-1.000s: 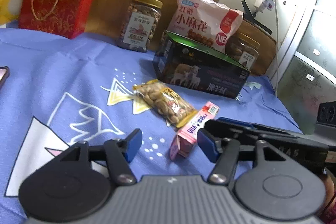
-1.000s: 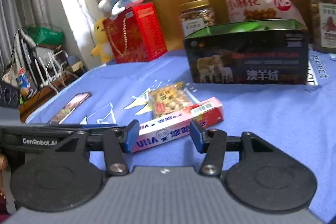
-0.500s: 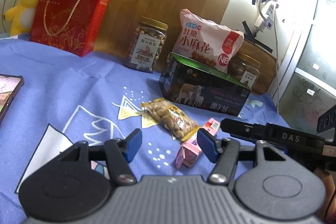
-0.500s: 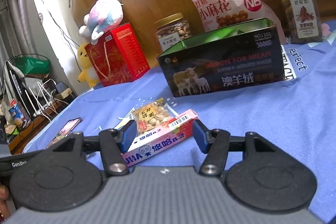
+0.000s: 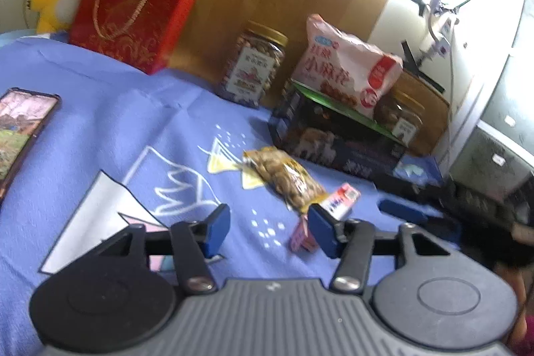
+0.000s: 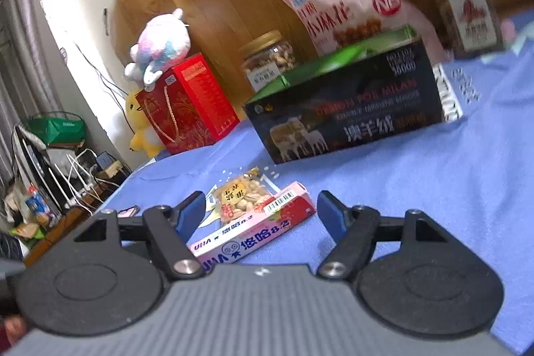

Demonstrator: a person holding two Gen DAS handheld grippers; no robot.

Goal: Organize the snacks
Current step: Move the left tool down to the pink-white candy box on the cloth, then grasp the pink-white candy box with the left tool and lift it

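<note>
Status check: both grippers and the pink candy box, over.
Left gripper open, empty. Right gripper open, lined up on pink candy box, not gripping. Peanut packet touching box behind.

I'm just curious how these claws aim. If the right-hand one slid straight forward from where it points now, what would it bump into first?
Most likely the pink candy box: it lies on the blue cloth between the open right gripper's fingers. The peanut packet sits just behind it. Height above the cloth is hard to judge.
</note>
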